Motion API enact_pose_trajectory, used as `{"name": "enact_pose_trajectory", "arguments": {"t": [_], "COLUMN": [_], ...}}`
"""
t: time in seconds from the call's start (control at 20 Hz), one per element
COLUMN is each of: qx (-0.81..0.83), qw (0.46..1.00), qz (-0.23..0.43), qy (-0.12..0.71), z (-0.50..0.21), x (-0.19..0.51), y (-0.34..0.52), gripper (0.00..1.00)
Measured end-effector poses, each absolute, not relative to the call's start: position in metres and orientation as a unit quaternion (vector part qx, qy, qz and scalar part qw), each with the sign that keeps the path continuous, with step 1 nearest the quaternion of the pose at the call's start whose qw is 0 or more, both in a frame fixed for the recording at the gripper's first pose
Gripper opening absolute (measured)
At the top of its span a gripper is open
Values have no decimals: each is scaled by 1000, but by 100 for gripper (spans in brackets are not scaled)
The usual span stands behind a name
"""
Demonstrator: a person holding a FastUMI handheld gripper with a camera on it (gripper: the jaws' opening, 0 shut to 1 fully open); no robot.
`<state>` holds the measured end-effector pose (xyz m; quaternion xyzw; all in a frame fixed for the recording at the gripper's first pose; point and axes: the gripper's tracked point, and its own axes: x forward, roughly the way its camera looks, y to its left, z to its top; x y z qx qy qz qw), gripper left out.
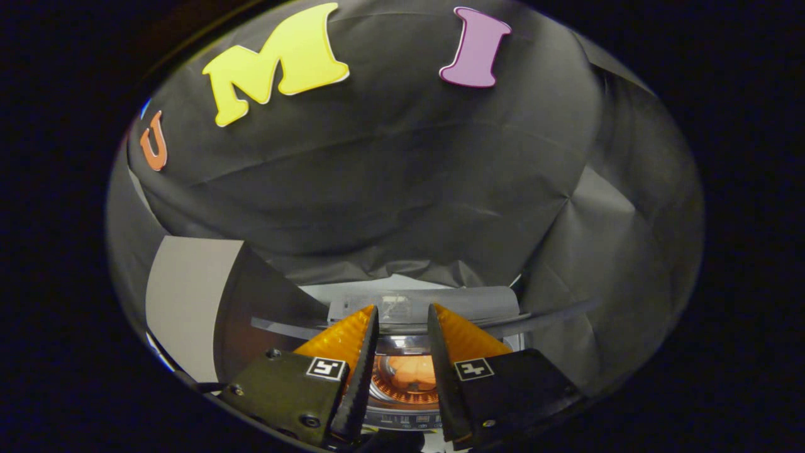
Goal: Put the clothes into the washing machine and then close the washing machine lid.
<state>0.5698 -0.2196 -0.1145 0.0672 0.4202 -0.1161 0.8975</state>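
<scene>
Two orange fingers frame this moment, with the washing machine below them. Off to the left, the raised washing machine lid (207,308) stands up on edge, pale outside and dark inside, so it is not yet closed. Moving right, the gripper (402,324) hangs over the machine with its fingers part-way open, a narrow gap between the tips and nothing held. Through that gap shows the round drum opening (405,377), where something orange, likely the clothes (409,371), lies inside, though it could be a reflection of the fingers. Beyond the tips sits the machine's pale back panel (440,302). By my judgement loading is done and the closing step is in hand: next, swing left, catch the lid's edge and bring it down.
</scene>
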Motion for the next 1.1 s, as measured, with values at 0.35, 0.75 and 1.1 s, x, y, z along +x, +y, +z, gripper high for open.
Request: {"name": "enact_pose_trajectory", "arguments": {"t": [0.35, 0.75, 1.1], "qx": [77, 80, 99], "qw": [896, 893, 885], "qz": [-128, -135, -113], "qy": [419, 423, 442], "z": [-118, -135, -166], "x": [539, 506, 479], "y": [-212, -203, -183], "gripper": [50, 50, 52]}}
